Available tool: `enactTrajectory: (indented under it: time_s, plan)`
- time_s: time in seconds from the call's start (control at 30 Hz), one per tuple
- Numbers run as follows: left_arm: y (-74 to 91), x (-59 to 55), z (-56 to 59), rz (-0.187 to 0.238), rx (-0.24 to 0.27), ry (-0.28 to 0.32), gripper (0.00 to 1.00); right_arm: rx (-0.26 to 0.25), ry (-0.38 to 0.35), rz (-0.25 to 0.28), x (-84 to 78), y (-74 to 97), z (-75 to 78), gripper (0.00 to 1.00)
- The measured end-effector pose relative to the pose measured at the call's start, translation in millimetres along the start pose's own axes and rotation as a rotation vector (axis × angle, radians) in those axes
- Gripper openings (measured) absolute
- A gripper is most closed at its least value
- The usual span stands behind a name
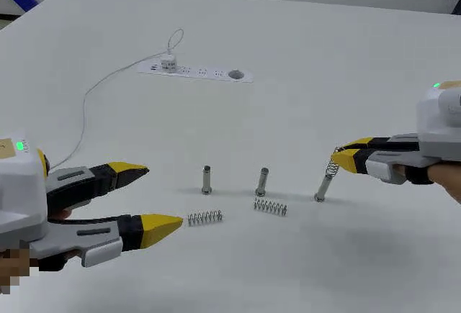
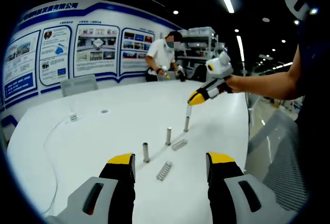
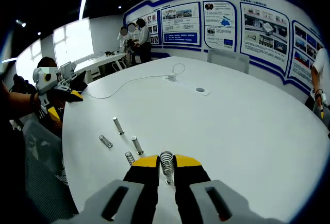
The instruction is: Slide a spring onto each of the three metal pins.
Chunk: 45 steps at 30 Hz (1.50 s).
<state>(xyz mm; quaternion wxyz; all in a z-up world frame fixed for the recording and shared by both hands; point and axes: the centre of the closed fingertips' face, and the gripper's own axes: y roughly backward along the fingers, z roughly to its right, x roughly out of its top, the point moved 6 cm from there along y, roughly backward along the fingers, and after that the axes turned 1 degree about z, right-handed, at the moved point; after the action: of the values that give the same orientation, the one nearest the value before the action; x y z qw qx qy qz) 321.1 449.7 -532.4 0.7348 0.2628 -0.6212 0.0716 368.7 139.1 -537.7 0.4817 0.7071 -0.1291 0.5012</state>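
Three metal pins stand in a row on the white table: the left pin [image 1: 207, 180], the middle pin [image 1: 262, 181] and the right pin [image 1: 323, 186]. Two springs lie flat in front of them, one [image 1: 204, 217] near the left pin and one [image 1: 270, 206] near the middle pin. My right gripper [image 1: 338, 157] is shut on a third spring [image 1: 332, 164], held at the top of the right pin; that spring [image 3: 166, 162] stands upright between its yellow tips. My left gripper [image 1: 155, 198] hangs open at the lower left, short of the nearest spring [image 2: 164, 170], with nothing in it.
A white power strip [image 1: 194, 72] with a plugged-in charger [image 1: 168, 62] and a thin cable [image 1: 86, 97] lies at the back of the table. People stand at another table in the background [image 2: 165, 56]. The table's near edge curves close to the right pin [image 2: 242, 131].
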Motion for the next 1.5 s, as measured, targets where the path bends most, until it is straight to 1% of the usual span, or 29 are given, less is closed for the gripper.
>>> enactTrajectory:
  time_s: [0.17,0.37,0.6,0.77,0.83,1.03,1.17,1.37,1.43,1.5]
  plan:
    - [-0.5,0.1,0.5,-0.002,-0.001,0.000,0.57,-0.006,-0.003,0.009,-2.0,-0.8,0.7,0.12]
    - [-1.8,0.2,0.9,-0.005,-0.003,-0.001,0.57,-0.006,-0.009,0.005,-7.0,-4.2,0.4,0.12]
    - [-2.7,-0.9,1.3,-0.010,-0.006,-0.001,0.56,-0.014,-0.022,0.006,-19.1,-13.1,0.0,0.12]
    - [-3.6,-0.9,1.8,-0.011,-0.008,0.000,0.56,-0.035,-0.037,0.002,-29.3,-21.9,2.1,0.12]
    - [-3.8,-1.0,2.0,-0.013,-0.009,-0.001,0.56,-0.036,-0.050,-0.009,-33.8,-25.2,1.9,0.12]
    - [-3.5,-1.1,1.5,-0.012,-0.008,0.002,0.56,-0.044,-0.046,-0.032,-42.3,-30.6,0.8,0.12]
    - [-3.7,-1.9,1.8,-0.013,-0.008,0.004,0.55,-0.049,-0.030,-0.065,-47.9,-33.9,0.0,0.12]
    - [-4.3,-2.5,3.2,-0.012,-0.012,0.004,0.55,-0.054,-0.035,-0.070,-48.6,-33.3,0.4,0.13]
    - [-4.2,-2.0,3.1,-0.011,-0.012,0.004,0.55,-0.061,-0.023,-0.060,-46.5,-30.7,0.9,0.16]
    - [-4.3,-1.6,3.0,-0.009,-0.013,0.005,0.55,-0.064,-0.019,-0.056,-43.2,-26.7,0.8,0.16]
